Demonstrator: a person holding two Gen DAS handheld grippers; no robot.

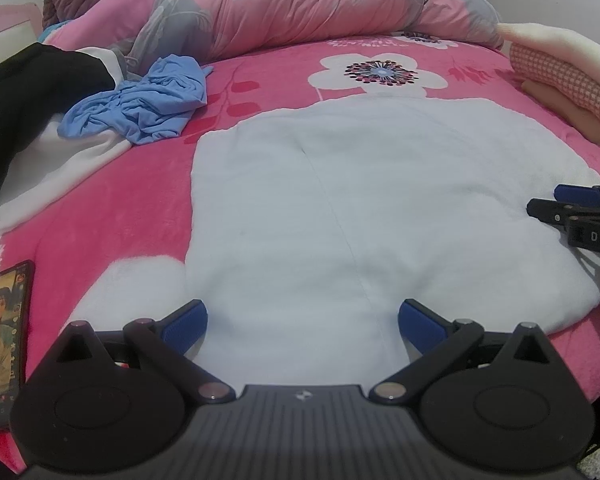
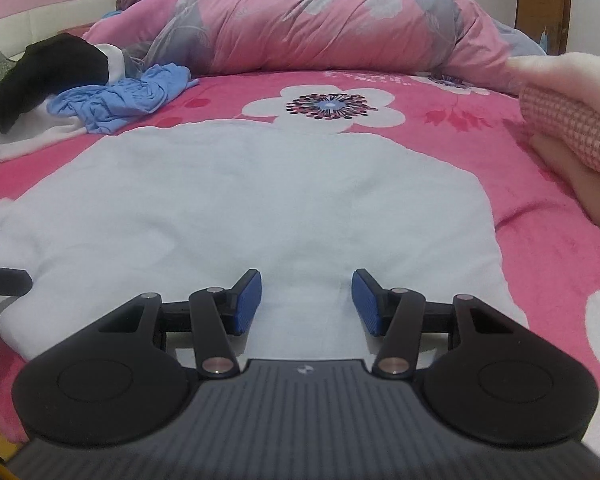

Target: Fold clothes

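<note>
We see a white fleece garment (image 1: pixel 340 208) spread flat across the middle of the pink floral bed (image 1: pixel 140 168), with our left gripper (image 1: pixel 302 322) and right gripper (image 2: pixel 306 300) both gaping wide at its near edge, nothing held between their blue pads. Far left lie a crumpled blue garment (image 1: pixel 140 100) and a black-and-white one (image 1: pixel 28 100); folded clothes (image 2: pixel 572 148) are stacked far right, and a phone (image 1: pixel 2 336) lies near left.

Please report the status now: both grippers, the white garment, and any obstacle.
Left gripper open, right gripper open, both empty at near edge. White garment lies flat on pink blanket, not yet folded. Nothing on garment; phone lies off to the left.
</note>
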